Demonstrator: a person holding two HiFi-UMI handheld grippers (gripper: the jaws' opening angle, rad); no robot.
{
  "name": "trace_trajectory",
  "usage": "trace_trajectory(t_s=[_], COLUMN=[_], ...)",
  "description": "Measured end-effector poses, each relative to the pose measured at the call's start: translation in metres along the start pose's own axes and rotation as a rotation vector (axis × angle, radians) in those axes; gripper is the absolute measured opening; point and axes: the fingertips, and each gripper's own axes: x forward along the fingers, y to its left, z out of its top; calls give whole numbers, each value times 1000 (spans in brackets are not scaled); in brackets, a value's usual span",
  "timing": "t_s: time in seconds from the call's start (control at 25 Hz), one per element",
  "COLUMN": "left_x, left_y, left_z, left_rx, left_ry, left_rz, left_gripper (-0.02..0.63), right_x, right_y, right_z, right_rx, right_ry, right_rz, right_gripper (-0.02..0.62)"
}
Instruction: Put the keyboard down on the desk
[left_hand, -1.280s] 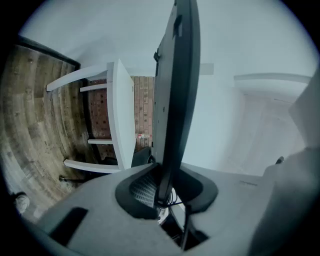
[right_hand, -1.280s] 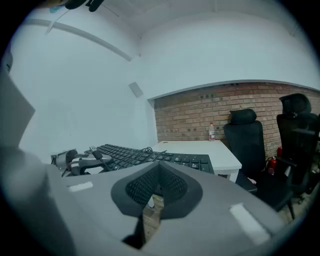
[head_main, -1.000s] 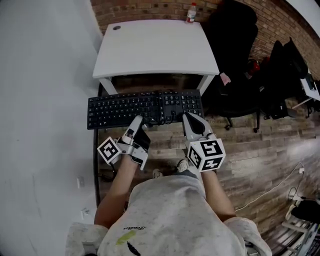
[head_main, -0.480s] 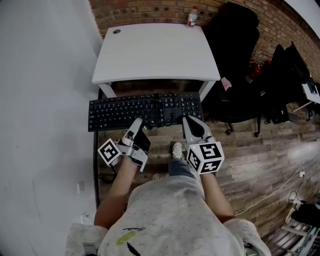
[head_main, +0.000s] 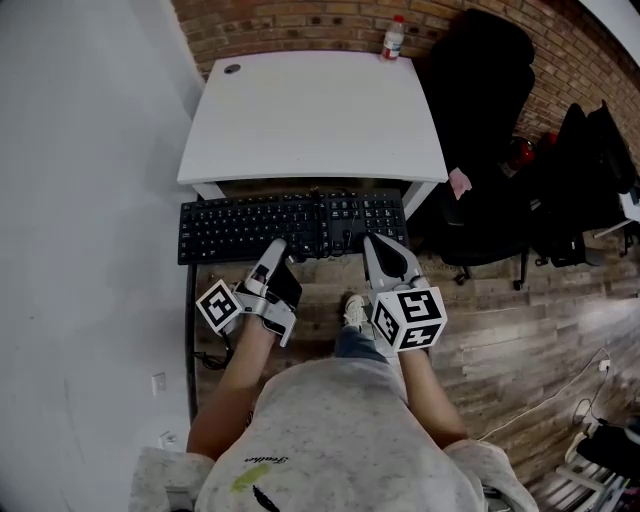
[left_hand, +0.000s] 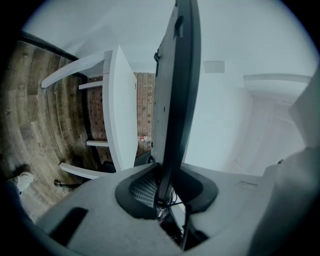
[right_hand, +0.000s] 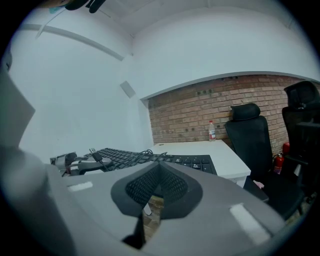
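Observation:
The black keyboard (head_main: 295, 225) hangs level in the air just in front of the white desk (head_main: 315, 115), its cable (head_main: 335, 228) bunched on the keys. My left gripper (head_main: 278, 250) is shut on the keyboard's near edge. In the left gripper view the keyboard (left_hand: 175, 100) runs edge-on out of the closed pads of the left gripper (left_hand: 162, 192). My right gripper (head_main: 372, 245) meets the near edge further right. In the right gripper view, the right gripper (right_hand: 160, 167) has its tips together against the keyboard (right_hand: 150, 157), with no thing seen clamped between them.
A bottle (head_main: 394, 38) stands at the desk's far right corner, and a small dark disc (head_main: 232, 69) lies at its far left. A black office chair (head_main: 480, 120) and dark bags (head_main: 590, 170) stand to the right. White wall on the left, brick wall behind.
The person has stepped toward the desk. The keyboard, still held, has come closer to the desk's front edge. A foot now shows between the grippers.

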Motion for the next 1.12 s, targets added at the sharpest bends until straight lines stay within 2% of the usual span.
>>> trace_trajectory(t_s=[0.36, 0.6, 0.84, 1.12], left_x=[76, 145, 169, 215], left_y=[20, 29, 43, 52], left_z=[19, 31, 33, 44], left_rx=[6, 9, 20, 30], left_ry=[-31, -45, -69, -104], left_rz=[16, 29, 27, 36], left_gripper=[71, 71, 71, 71], right_x=[59, 103, 122, 159], right_y=[-59, -112, -134, -169], right_z=[18, 43, 43, 62], right_rx=[13, 30, 24, 16], right_ry=[13, 14, 8, 14], right_rz=[36, 60, 96, 137], right_gripper=[9, 9, 9, 9])
